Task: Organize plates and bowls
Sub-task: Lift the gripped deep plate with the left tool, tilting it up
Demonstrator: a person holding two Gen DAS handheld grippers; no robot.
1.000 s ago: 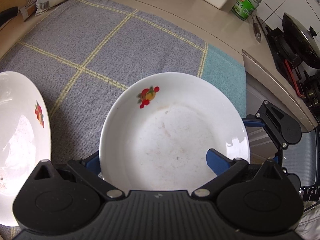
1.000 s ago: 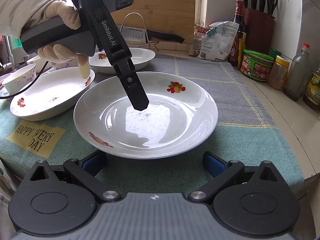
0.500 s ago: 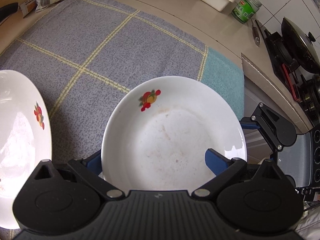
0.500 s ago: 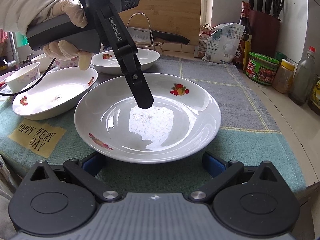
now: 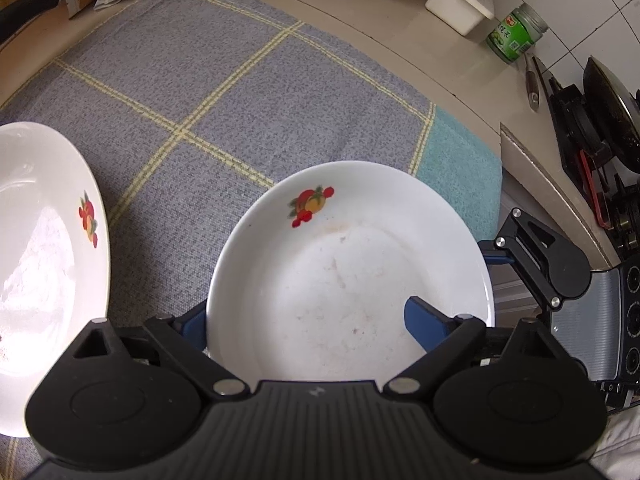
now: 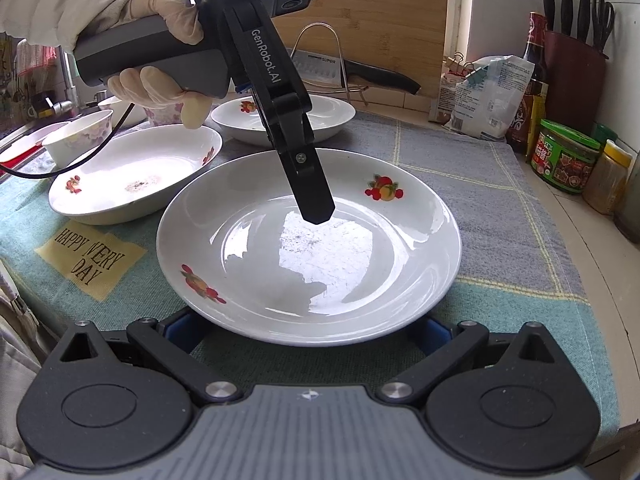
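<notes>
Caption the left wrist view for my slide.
Left gripper closing astride the rim of a fruit-print plate on a checked cloth.

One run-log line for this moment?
left hand-held gripper: closing over round white fruit-print plate's rim | right hand-held gripper: open, at near rim | plate on checked cloth

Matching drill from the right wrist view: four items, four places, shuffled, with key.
Items
1. round plate
2. oval dish
3. green-lidded jar
4. wooden cutting board

Places
a. leaning upright at the back wall
b. on the bare counter, right of the cloth
c. on the cloth, nearest the camera
d. on the cloth, just behind the "HAPPY VERY DAY" patch

Pairs: 1-c, 2-d, 3-b, 4-a
</notes>
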